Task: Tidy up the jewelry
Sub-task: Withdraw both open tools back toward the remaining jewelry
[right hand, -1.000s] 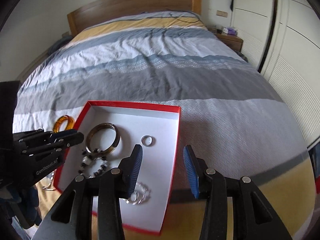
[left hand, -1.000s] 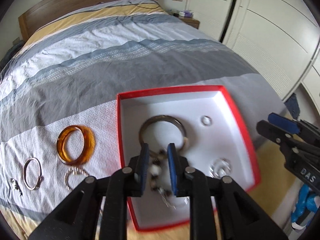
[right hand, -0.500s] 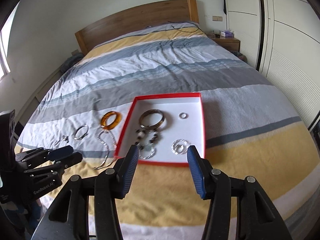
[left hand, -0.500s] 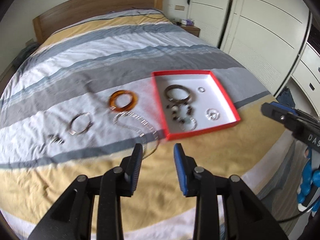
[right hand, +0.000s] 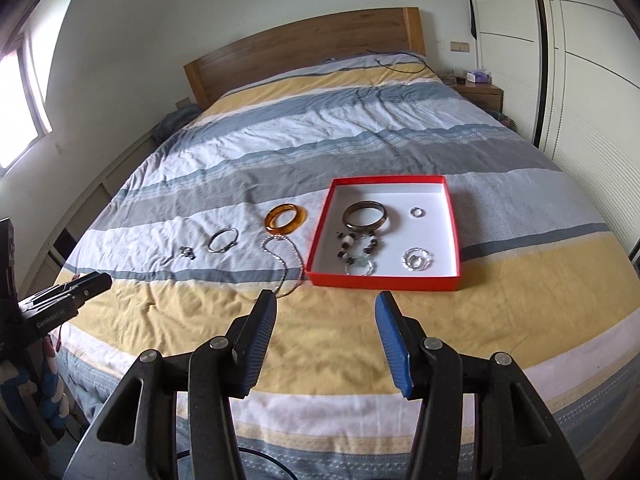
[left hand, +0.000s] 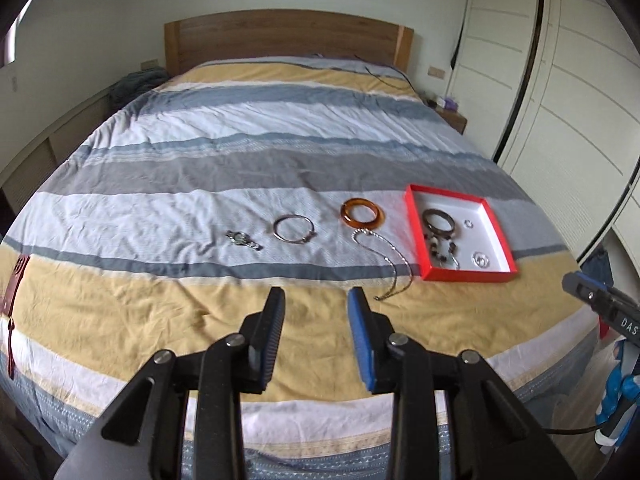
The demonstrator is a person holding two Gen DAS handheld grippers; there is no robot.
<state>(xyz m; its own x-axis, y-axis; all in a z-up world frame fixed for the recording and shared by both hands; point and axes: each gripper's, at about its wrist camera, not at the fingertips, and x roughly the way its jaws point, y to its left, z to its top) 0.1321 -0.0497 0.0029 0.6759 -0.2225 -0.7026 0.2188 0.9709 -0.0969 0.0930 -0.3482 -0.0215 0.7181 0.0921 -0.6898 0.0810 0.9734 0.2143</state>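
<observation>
A red box [left hand: 468,275] [right hand: 382,281] with a white inside lies on the bed and holds a dark bangle [right hand: 365,215], a beaded bracelet [right hand: 357,245], a small ring [right hand: 416,212] and a clear ring [right hand: 416,258]. Left of it on the cover lie an amber bangle [left hand: 362,216] [right hand: 285,219], a silver chain [left hand: 386,258] [right hand: 283,262], a silver bracelet [left hand: 293,229] [right hand: 223,240] and a small trinket [left hand: 242,239] [right hand: 187,253]. My left gripper [left hand: 316,302] and right gripper [right hand: 326,308] are both open and empty, held back above the bed's foot.
The striped bed cover [left hand: 256,152] fills the view, with a wooden headboard [left hand: 288,40] at the far end. White wardrobe doors [left hand: 568,100] stand to the right and a nightstand [right hand: 478,92] is at the far right. A dark red item [left hand: 16,280] lies at the bed's left edge.
Both grippers have pulled back and up from the red box to the bed's foot. The left gripper let go of the beaded bracelet, which now lies in the box.
</observation>
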